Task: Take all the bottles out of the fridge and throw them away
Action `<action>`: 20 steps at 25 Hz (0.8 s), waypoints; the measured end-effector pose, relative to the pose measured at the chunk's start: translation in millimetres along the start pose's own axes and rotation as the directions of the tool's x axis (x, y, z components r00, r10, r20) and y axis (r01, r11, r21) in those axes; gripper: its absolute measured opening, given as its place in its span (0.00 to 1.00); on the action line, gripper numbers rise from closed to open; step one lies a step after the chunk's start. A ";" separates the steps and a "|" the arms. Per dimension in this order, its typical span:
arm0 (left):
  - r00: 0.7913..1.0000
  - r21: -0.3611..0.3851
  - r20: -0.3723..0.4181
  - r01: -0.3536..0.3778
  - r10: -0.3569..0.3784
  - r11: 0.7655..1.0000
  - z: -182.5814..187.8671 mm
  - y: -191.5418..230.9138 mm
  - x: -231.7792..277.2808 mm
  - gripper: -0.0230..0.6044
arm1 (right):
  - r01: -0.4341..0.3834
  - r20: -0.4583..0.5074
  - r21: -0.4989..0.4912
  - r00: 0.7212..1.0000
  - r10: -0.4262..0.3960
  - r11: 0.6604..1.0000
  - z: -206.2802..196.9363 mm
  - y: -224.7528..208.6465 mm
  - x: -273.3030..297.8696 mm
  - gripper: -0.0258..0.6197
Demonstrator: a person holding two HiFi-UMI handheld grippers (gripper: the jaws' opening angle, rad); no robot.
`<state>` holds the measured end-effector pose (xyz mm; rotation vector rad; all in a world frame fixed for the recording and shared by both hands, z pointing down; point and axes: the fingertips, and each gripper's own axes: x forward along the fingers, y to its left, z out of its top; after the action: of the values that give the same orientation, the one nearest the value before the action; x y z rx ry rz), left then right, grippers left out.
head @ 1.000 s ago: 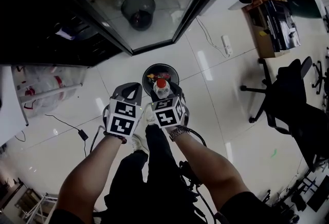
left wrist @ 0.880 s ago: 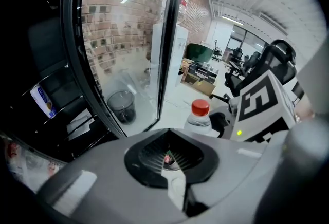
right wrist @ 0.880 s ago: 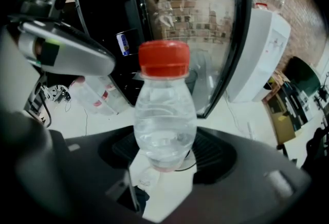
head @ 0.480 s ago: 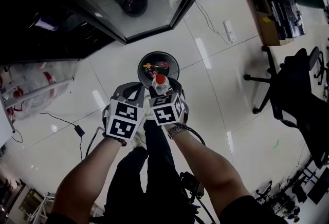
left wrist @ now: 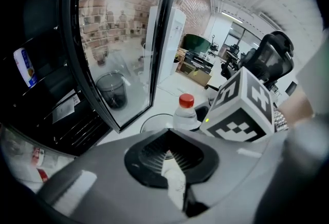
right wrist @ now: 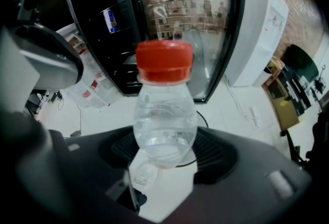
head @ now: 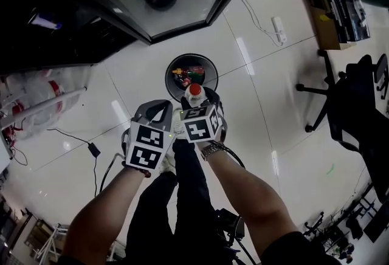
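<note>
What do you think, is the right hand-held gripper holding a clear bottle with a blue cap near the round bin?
Not quite. The cap is red, not blue, as the right gripper view shows. The right hand-held gripper does hold the clear bottle near the round bin.

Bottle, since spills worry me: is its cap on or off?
On: a red cap sits atop the bottle gripped in the right claw.
</note>
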<state>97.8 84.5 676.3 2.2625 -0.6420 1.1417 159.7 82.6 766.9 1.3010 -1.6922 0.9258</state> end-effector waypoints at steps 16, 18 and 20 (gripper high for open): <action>1.000 -0.009 0.008 -0.012 0.012 1.000 -1.9 -2.4 -5.2 0.04 | 0.010 0.026 0.045 1.000 -0.012 0.999 1.5 0.0 -6.2 0.49; 1.000 -0.008 0.012 -0.016 0.016 1.000 -0.2 -2.8 -8.5 0.04 | 0.009 0.029 0.040 1.000 -0.010 0.999 2.7 1.8 -10.6 0.49; 1.000 -0.009 0.017 -0.021 0.021 1.000 1.9 -2.7 -13.4 0.04 | 0.008 0.035 0.035 0.999 -0.009 0.999 5.6 4.2 -16.5 0.48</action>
<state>93.5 87.8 663.6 2.2655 -0.6772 1.1283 157.4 85.0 749.3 1.3534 -1.7029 0.9365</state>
